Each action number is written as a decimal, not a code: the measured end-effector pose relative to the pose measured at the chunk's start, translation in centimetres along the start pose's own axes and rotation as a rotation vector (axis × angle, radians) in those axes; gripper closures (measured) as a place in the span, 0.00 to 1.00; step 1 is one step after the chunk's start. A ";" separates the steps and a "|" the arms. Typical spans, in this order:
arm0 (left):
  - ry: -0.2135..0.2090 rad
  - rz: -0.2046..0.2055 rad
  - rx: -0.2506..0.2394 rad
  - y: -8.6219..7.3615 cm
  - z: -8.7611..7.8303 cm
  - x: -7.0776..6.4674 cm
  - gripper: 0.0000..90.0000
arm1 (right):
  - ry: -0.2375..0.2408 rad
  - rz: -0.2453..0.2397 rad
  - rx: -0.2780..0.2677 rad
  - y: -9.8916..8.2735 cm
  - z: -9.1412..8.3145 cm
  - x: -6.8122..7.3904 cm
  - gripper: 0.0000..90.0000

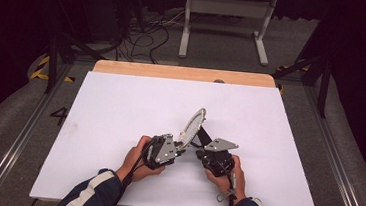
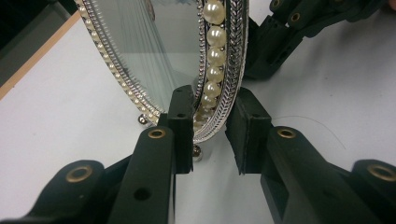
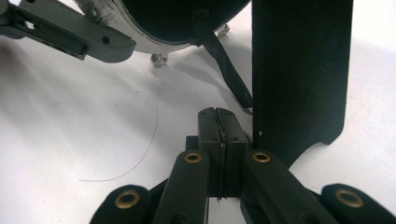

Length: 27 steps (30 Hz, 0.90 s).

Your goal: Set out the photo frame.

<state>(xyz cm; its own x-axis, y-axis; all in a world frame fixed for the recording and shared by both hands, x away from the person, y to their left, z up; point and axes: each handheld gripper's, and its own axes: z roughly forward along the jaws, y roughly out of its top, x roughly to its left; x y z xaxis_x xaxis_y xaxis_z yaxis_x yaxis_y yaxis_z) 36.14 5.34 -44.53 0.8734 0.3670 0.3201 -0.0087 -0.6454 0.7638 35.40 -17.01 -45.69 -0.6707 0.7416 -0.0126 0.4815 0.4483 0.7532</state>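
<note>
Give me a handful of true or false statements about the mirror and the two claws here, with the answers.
1. The left claw straddles the mirror at its rim. True.
2. The mirror lies flat on the table. False: it stands tilted on edge.
3. The right claw has its jaws pressed together. True.
4. The mirror's frame is plain wood. False: it is silver, set with pearls.
5. The black stand flap rises beside the right claw. True.

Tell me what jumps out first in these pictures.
An oval mirror with a pearl-studded silver rim stands tilted near the middle of the white table. The left gripper clamps its lower rim, while the right gripper sits shut beside the mirror's black stand flap.
</note>
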 end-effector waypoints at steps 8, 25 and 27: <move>-0.012 -0.038 -0.011 -0.2 0.3 0.0 0.79 | -0.002 0.014 0.002 -0.1 -0.1 -0.6 1.00; -0.045 -0.067 -0.006 -0.6 0.8 0.2 0.79 | -0.007 0.010 0.014 -0.1 -1.2 -1.9 1.00; -0.053 -0.069 -0.009 -0.6 0.8 0.3 0.79 | -0.017 0.017 0.010 -0.1 -1.3 -2.0 0.99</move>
<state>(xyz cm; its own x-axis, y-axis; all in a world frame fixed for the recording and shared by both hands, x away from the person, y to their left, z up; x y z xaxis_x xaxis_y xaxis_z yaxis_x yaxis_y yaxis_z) 36.78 5.29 -45.39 0.8966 0.3743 0.2366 0.0482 -0.6137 0.7881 36.02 -19.20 -44.89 -0.6528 0.7575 -0.0109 0.4984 0.4403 0.7468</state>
